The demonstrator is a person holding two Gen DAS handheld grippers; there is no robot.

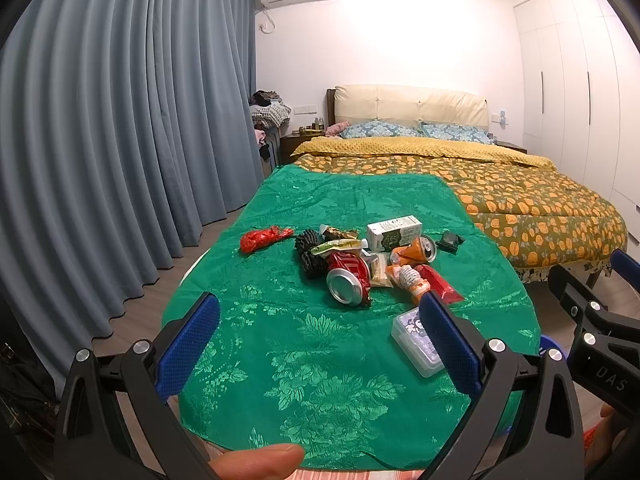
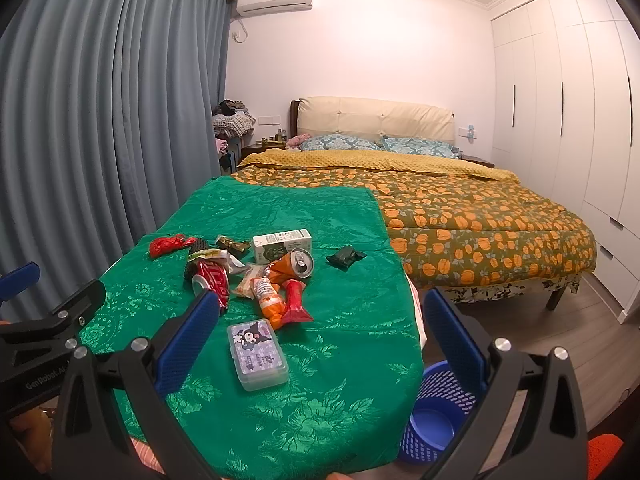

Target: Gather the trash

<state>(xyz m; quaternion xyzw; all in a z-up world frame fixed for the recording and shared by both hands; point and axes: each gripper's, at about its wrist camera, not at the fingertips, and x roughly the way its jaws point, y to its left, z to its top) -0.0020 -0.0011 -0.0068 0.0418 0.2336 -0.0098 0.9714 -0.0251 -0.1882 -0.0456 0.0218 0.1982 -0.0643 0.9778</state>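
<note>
Trash pile (image 2: 256, 268) mid-table, plastic case (image 2: 257, 354) in front, basket (image 2: 436, 412) on floor right of table (image 2: 320, 400), bed (image 2: 460, 208) behind.

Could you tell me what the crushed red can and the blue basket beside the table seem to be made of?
Crushed red can: thin metal, probably aluminium, judging by its shiny silver end and dented wall. Blue basket: apparently moulded plastic, with a glossy, evenly coloured, perforated wall.

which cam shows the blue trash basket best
The right wrist view: the blue trash basket stands on the floor beside the table's green cloth, its mesh wall and inside showing. The left wrist view catches only a blue sliver behind the gripper.
</note>
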